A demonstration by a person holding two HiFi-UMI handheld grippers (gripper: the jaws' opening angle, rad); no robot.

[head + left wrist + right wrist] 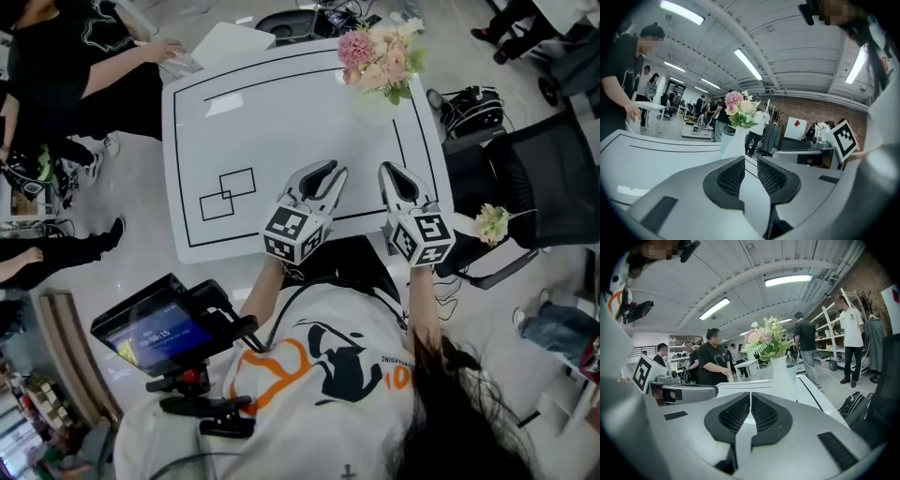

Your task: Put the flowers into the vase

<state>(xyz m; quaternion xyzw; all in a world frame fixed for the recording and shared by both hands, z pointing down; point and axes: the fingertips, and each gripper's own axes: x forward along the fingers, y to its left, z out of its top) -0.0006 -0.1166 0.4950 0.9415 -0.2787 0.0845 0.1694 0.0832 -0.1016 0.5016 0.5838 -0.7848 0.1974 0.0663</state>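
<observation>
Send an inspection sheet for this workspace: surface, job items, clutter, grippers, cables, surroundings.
surface: white table with a black border line and two overlapping drawn rectangles.
job's things: vase at the far right corner with flowers in it; one loose flower off the table, at the chair.
clutter: paper at the far edge, under a bystander's hand.
grippers: left gripper jaws slightly apart, empty; right gripper shut, empty; both at the near edge.
cables: dark tangle on the floor right of the table, seemingly cables.
surroundings: bystander at the left; monitor on a mount beside the operator; more people and shelving beyond.
</observation>
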